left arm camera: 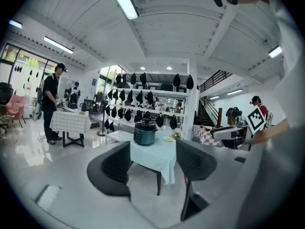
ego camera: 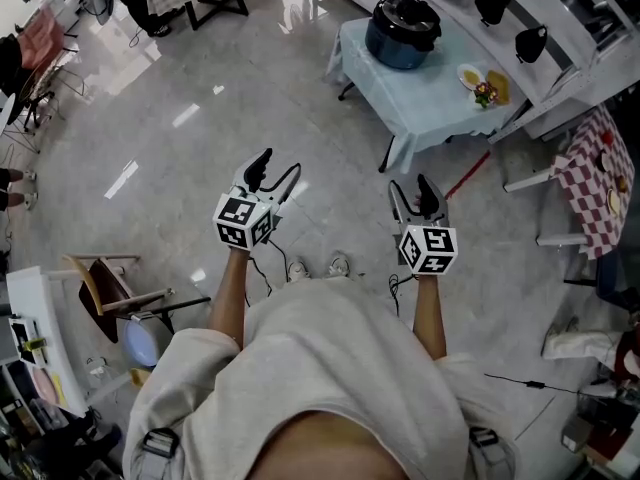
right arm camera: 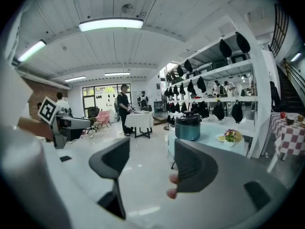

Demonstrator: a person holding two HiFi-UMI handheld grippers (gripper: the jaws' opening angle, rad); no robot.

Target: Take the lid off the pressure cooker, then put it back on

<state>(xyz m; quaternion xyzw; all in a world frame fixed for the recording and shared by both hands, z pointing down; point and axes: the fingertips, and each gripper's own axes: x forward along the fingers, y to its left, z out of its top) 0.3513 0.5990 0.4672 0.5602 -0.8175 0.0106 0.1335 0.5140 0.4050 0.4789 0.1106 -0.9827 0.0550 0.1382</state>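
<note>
A dark blue pressure cooker (ego camera: 401,34) with its black lid (ego camera: 407,13) on stands on a table with a pale blue cloth (ego camera: 430,88), far ahead of me. It also shows in the left gripper view as the cooker (left arm camera: 145,132) and in the right gripper view as the cooker (right arm camera: 188,126). My left gripper (ego camera: 272,173) and right gripper (ego camera: 417,196) are held out over the floor, well short of the table. Both stand open with nothing between their jaws, as seen at the left gripper (left arm camera: 151,163) and the right gripper (right arm camera: 151,162).
A plate and a small flower pot (ego camera: 485,93) sit beside the cooker. Shelves with black kettles (ego camera: 530,43) run behind the table. A checked-cloth table (ego camera: 598,183) is at the right, a chair (ego camera: 110,293) at my left. A person (left arm camera: 50,101) stands by another table far left.
</note>
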